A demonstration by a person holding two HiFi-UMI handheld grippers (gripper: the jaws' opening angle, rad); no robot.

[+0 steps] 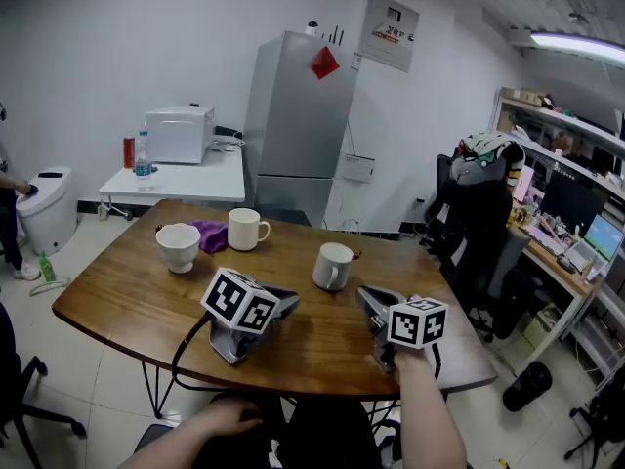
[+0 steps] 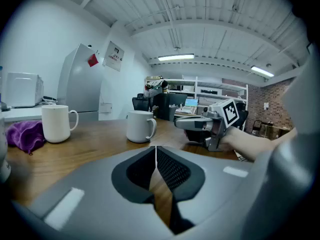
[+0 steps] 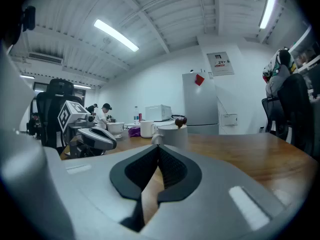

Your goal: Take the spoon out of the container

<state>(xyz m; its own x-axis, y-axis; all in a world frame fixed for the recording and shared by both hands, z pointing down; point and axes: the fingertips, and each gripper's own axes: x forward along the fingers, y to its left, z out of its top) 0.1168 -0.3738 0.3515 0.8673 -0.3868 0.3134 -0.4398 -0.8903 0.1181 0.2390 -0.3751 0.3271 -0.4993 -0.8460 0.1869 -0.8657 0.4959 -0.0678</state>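
A white mug (image 1: 333, 266) stands mid-table with a spoon in it; the spoon's brown handle end (image 1: 357, 255) pokes over the rim. The right gripper view shows that mug (image 3: 172, 133) straight ahead, the spoon's knob (image 3: 180, 120) above it. My right gripper (image 1: 364, 294), held in a hand, points at the mug from the near right, a short way off, shut and empty. My left gripper (image 1: 290, 301) lies on the table left of it with no hand on it, its pads together on nothing. Each gripper camera sees the other: right gripper (image 2: 210, 126), left gripper (image 3: 84, 134).
A second white mug (image 1: 246, 230), a purple cloth (image 1: 208, 234) and a white bowl (image 1: 178, 245) sit at the far left of the wooden table (image 1: 127, 296). An office chair (image 1: 483, 228) stands to the right, with a fridge (image 1: 293, 125) and a side table (image 1: 186, 179) behind.
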